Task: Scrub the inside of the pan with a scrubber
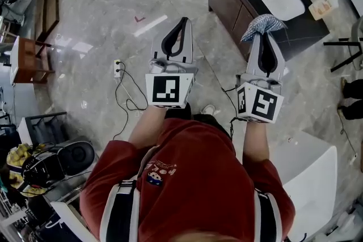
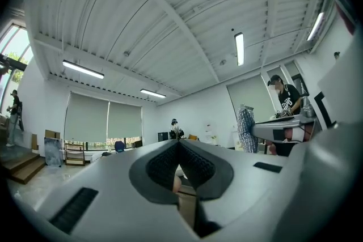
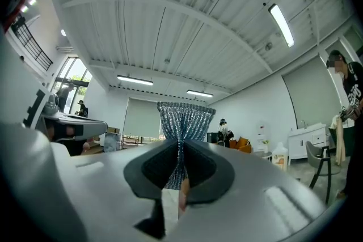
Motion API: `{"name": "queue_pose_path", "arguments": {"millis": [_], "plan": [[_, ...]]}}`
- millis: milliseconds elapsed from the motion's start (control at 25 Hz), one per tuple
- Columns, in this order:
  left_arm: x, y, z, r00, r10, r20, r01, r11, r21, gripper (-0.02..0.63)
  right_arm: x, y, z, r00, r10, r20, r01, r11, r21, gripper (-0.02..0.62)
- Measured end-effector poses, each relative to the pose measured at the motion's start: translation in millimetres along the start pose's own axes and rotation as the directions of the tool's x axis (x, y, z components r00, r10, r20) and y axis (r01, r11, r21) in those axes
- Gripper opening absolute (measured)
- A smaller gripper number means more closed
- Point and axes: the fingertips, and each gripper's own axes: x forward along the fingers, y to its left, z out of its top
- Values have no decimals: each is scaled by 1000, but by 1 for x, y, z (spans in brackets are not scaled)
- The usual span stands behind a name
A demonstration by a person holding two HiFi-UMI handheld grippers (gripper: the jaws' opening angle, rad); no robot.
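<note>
Two things nearby: dark cabinet ahead-right, cable on floor. Left gripper jaws shut, empty; right gripper jaws clamp scrubber, fanning past tips along jaw axis.

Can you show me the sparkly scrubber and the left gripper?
scrubber (image 3: 184, 119), right gripper view, on its fanned mesh above the jaws.
left gripper (image 1: 182, 21), head view, between its shut fingertips.

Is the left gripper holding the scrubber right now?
No, the left gripper is shut on nothing, while the sparkly scrubber is pinched in the right gripper.
</note>
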Motion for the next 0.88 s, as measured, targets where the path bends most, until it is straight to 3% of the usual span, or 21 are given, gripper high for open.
{"name": "queue_pose_path", "arguments": {"millis": [360, 880], "plan": [[26, 4, -9, 1000, -18, -3, 18, 999, -42, 5, 26, -4, -11, 1000, -2, -15, 1, 1000, -15, 54], [134, 93, -22, 999, -33, 26, 35, 998, -57, 5, 156, 20, -28, 998, -25, -52, 21, 996, -82, 57]]}}
